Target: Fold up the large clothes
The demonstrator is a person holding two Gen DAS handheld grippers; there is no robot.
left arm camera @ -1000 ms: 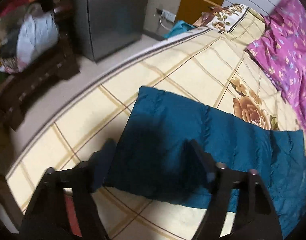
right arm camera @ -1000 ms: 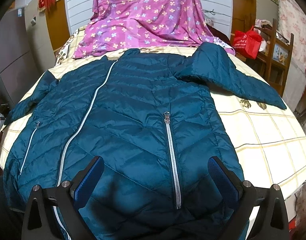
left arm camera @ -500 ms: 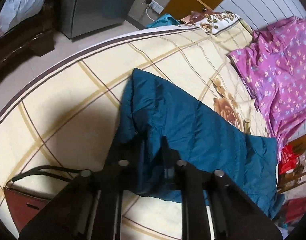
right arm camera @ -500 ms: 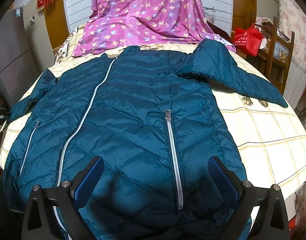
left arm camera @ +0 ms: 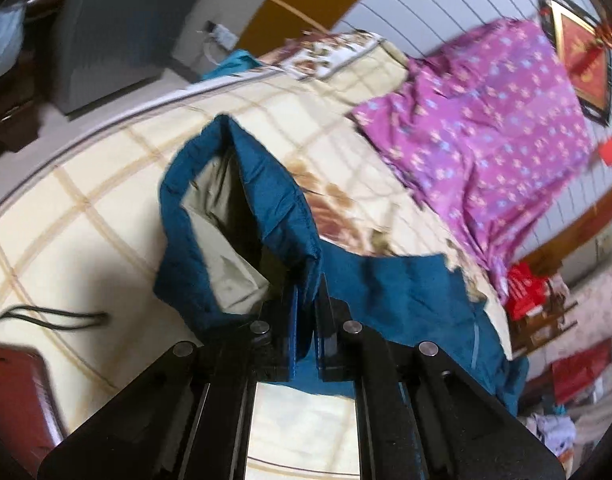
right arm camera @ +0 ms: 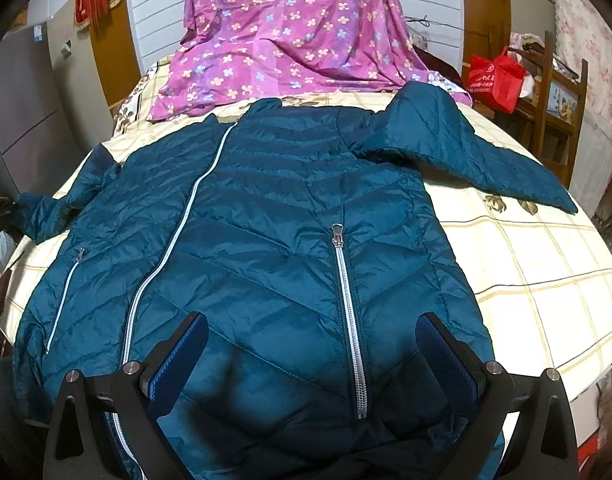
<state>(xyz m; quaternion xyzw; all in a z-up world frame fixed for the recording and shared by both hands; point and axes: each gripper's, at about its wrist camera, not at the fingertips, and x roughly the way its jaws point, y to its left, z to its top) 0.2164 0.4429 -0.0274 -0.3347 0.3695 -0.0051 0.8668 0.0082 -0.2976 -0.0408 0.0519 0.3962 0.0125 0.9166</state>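
Observation:
A teal quilted jacket (right arm camera: 289, 240) lies front-up on the bed, its white zips showing, both sleeves spread out. My left gripper (left arm camera: 306, 304) is shut on the cuff of the jacket's left sleeve (left arm camera: 241, 208) and holds it lifted off the bed, so the cuff opening gapes and its pale lining shows. The same sleeve shows at the left edge of the right wrist view (right arm camera: 45, 212). My right gripper (right arm camera: 312, 340) is open and empty, hovering over the jacket's hem near the pocket zip (right arm camera: 348, 320).
The bed has a cream checked sheet (right arm camera: 526, 280). A purple flowered cloth (right arm camera: 289, 36) lies at the head. A red bag (right arm camera: 494, 78) sits on a wooden chair at the right. A grey cabinet (left arm camera: 113, 24) stands off the bed's left side.
My left gripper closed on the sleeve cuff and has lifted it off the sheet, opening the cuff. My right gripper has stayed open over the hem.

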